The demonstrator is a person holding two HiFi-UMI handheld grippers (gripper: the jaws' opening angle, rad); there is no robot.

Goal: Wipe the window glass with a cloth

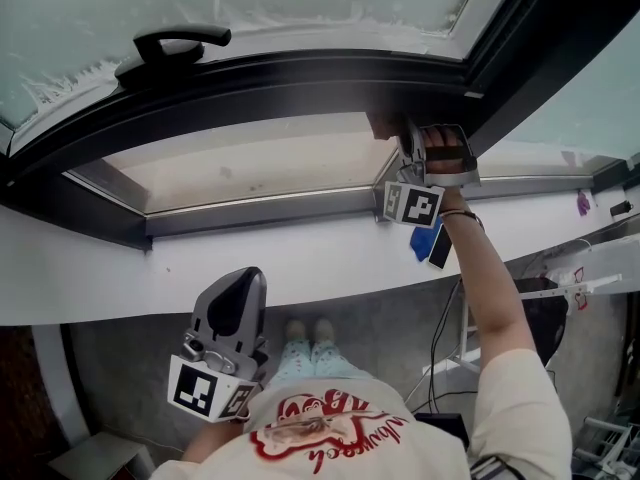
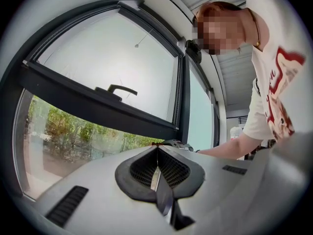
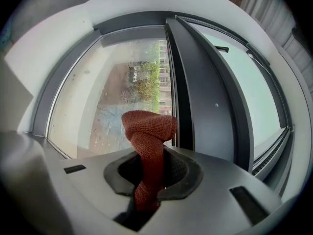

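Observation:
A red-brown cloth (image 3: pixel 149 131) is twisted up between the jaws of my right gripper (image 3: pixel 151 168), its bunched end standing in front of the dusty lower window glass (image 3: pixel 117 97). In the head view the right gripper (image 1: pixel 402 138) is raised to the right end of that lower pane (image 1: pixel 250 163), with the cloth (image 1: pixel 383 125) at the corner by the dark frame (image 1: pixel 300 83). My left gripper (image 1: pixel 240 283) hangs low near the person's body, shut and holding nothing. In its own view the left gripper (image 2: pixel 157 155) points up at the window.
A black handle (image 1: pixel 180 43) sits on the upper sash. The white sill (image 1: pixel 300 263) runs below the pane, with a small purple item (image 1: pixel 583 204) at its right. A blue tag (image 1: pixel 425 240) hangs under the right wrist. Cables and a stand (image 1: pixel 560 298) occupy the floor at right.

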